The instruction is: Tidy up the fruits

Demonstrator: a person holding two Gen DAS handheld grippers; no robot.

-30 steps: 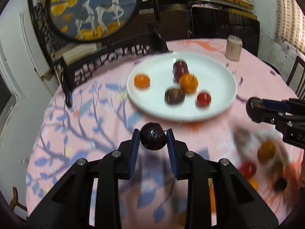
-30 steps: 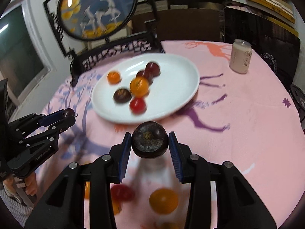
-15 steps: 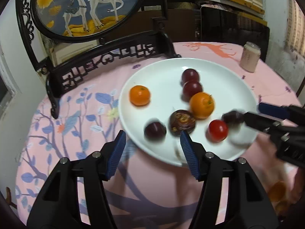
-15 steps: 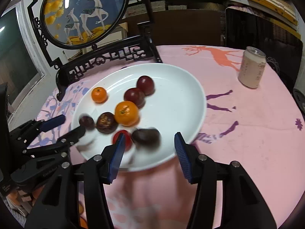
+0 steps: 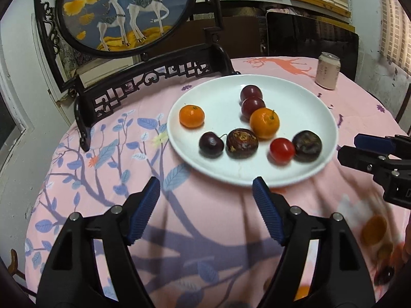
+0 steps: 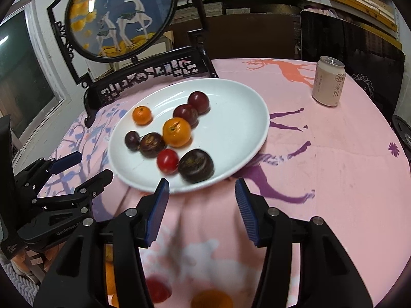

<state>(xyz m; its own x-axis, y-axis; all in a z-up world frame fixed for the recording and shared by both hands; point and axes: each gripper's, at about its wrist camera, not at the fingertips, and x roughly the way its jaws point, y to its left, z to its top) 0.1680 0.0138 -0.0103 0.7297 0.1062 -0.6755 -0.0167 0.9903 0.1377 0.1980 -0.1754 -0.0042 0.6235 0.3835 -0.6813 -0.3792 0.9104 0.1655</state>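
A white plate [image 5: 295,89] [image 6: 239,102] on the pink tablecloth holds several fruits: two oranges, two plums, a dark cherry [image 5: 211,144] [image 6: 132,140], a brown passion fruit [image 5: 241,143], a red tomato [image 5: 281,150] [image 6: 167,161] and a dark round fruit [image 5: 307,145] [image 6: 196,165]. My left gripper [image 5: 206,201] is open and empty just short of the plate's near rim. My right gripper [image 6: 201,200] is open and empty at the plate's near edge; it shows in the left wrist view [image 5: 364,151]. More loose fruits lie blurred near me [image 6: 212,299] [image 5: 373,229].
A pale drink can [image 5: 328,70] [image 6: 328,80] stands behind the plate at the right. A black carved stand with a round deer picture [image 5: 120,12] [image 6: 120,12] stands at the table's back left. Dark furniture lies behind the table.
Both grippers opened and let their fruits go onto the plate: the cherry from the left, the dark round fruit from the right. Both have drawn back from the plate.
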